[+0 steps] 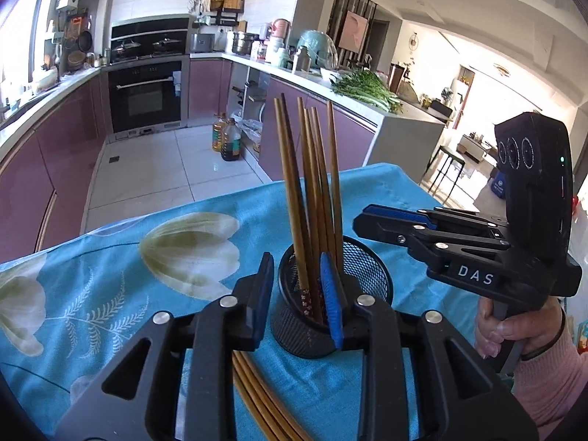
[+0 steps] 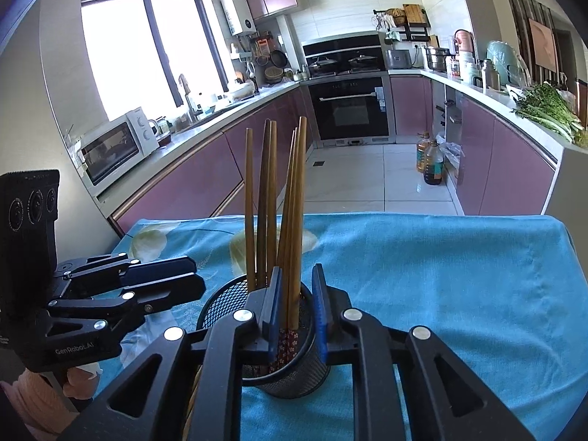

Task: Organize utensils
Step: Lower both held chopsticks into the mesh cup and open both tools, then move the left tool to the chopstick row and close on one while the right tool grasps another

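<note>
On the blue-clothed table [image 2: 459, 275], mesh holder [image 1: 371, 275] of upright chopsticks [image 1: 312, 183], left claw [image 1: 299, 301] and right claw [image 2: 297, 305] both slightly spread, gripping nothing, spare chopsticks [image 1: 257, 397] lying beside.

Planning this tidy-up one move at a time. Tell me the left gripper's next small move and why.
Probably draw the left gripper back off the mesh cup and down to the loose chopsticks on the blue cloth. Its jaws stand open, gripping nothing. The upright chopsticks already sit in the cup, while those few lie outside it.
</note>
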Tool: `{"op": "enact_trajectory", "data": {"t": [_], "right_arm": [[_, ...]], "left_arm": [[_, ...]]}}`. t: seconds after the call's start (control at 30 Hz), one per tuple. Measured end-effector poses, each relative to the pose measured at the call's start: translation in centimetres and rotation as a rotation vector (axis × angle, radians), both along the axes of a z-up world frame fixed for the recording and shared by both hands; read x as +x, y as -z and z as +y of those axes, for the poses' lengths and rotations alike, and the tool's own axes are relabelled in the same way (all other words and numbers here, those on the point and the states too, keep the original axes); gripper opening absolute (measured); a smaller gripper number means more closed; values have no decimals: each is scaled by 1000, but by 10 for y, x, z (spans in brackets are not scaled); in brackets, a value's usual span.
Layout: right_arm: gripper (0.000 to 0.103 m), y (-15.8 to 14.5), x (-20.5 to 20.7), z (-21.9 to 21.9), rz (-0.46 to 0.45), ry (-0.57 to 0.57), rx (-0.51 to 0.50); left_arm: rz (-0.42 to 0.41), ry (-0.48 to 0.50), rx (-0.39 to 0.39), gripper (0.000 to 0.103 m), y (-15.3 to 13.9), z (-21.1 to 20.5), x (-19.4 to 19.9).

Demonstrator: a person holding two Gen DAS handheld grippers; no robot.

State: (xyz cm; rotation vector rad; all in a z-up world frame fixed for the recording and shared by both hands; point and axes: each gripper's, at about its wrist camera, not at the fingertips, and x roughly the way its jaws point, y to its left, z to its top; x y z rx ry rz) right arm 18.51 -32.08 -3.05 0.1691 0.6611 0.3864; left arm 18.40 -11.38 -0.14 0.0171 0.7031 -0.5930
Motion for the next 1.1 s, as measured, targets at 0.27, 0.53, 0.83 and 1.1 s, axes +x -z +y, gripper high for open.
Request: {"op": "enact_trajectory", "data": {"t": [0.27, 0.53, 0.83, 1.1], "right_arm": [[31, -15, -45, 5, -95, -80, 41], [35, 11, -70, 30, -42, -177, 37], [35, 65, -69, 69, 126, -226, 20], [33, 84, -66, 88, 185, -209, -36]], "left_arm": [[-108, -85, -6, 45, -9, 38, -40], [-82, -179, 33, 54, 18, 73, -70], [56, -208, 66, 54, 75, 87, -77], [114, -213, 82, 54, 98, 89, -78]]}}
